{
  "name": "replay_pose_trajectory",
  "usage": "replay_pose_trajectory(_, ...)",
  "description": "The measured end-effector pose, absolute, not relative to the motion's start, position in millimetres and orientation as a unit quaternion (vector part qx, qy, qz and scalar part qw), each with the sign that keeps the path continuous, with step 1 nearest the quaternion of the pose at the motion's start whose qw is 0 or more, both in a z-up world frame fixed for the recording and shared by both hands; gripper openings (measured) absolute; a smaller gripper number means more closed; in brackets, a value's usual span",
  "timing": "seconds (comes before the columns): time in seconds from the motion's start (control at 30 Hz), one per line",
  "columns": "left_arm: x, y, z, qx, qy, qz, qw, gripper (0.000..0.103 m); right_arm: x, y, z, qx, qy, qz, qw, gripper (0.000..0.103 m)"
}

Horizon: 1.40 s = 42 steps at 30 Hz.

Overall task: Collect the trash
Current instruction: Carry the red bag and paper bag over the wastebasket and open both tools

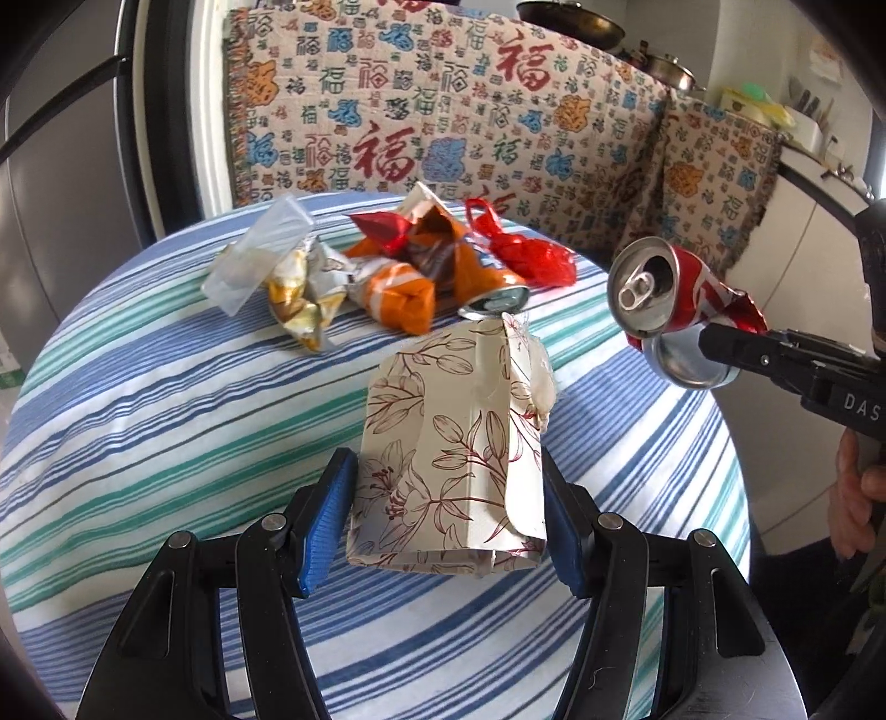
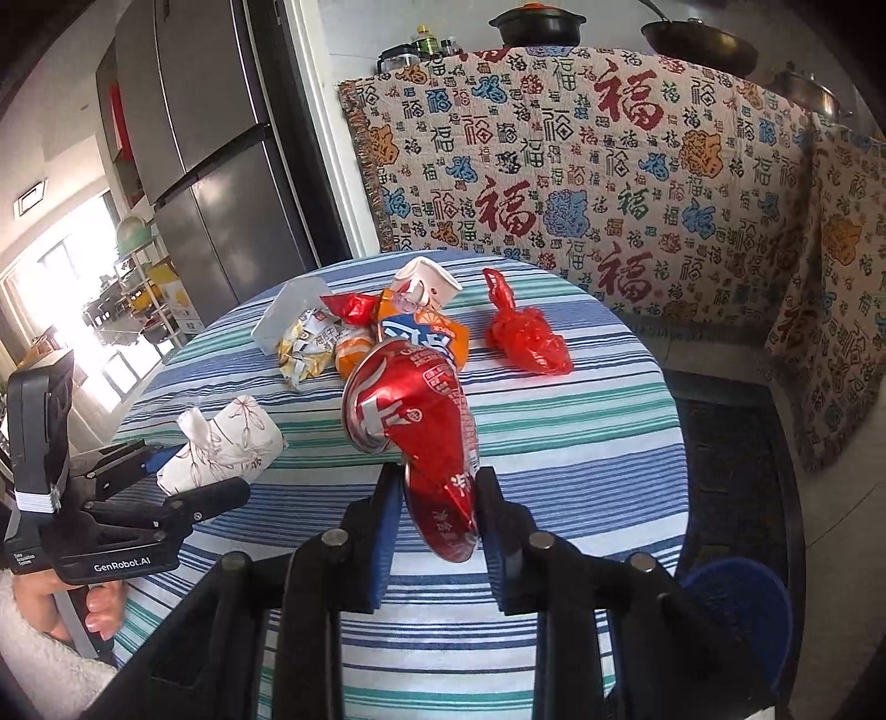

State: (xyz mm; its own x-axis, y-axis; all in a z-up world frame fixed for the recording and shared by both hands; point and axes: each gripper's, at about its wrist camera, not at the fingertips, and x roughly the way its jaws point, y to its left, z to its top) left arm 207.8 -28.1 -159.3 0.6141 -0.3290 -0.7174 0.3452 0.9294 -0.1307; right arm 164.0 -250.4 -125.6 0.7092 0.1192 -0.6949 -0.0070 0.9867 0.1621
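The left claw (image 1: 448,520) points down at a slant, its pads pressed on a flowered packet (image 1: 448,443). The right claw (image 2: 440,509) pinches a crushed red can (image 2: 415,421), lifted.

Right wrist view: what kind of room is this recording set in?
Probably a home kitchen or dining corner: a tall refrigerator, pots and pans on the counter behind, and a round table with a striped cloth.

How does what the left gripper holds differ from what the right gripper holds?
The left gripper holds a cream floral paper pack; the right gripper pinches a crushed red can. The pack is soft paper, the can dented metal. Both are lifted off the striped table.
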Motion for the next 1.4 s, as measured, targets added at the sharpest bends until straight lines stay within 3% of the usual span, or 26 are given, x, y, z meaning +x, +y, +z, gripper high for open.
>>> replay_pose_trajectory(0.43, 195.6, -74.0, -141.6, 0.017, 0.395, -0.221, 0.891, 0.064, 128.1, -289.5, -107.2, 0.089, 0.359, 0.004, 0.929, 0.027)
replay_pose_trajectory(0.9, 177.8, -228.2, -109.7, 0.051, 0.367, -0.343, 0.863, 0.064, 47.2, -417.8, -104.9, 0.136, 0.352, -0.119, 0.919, 0.027)
replay_pose_trajectory(1.4, 175.7, -370.5, -171.8, 0.086, 0.403, -0.415, 0.811, 0.064, -3.5, -527.2, -165.9, 0.221, 0.393, -0.19, 0.872, 0.027)
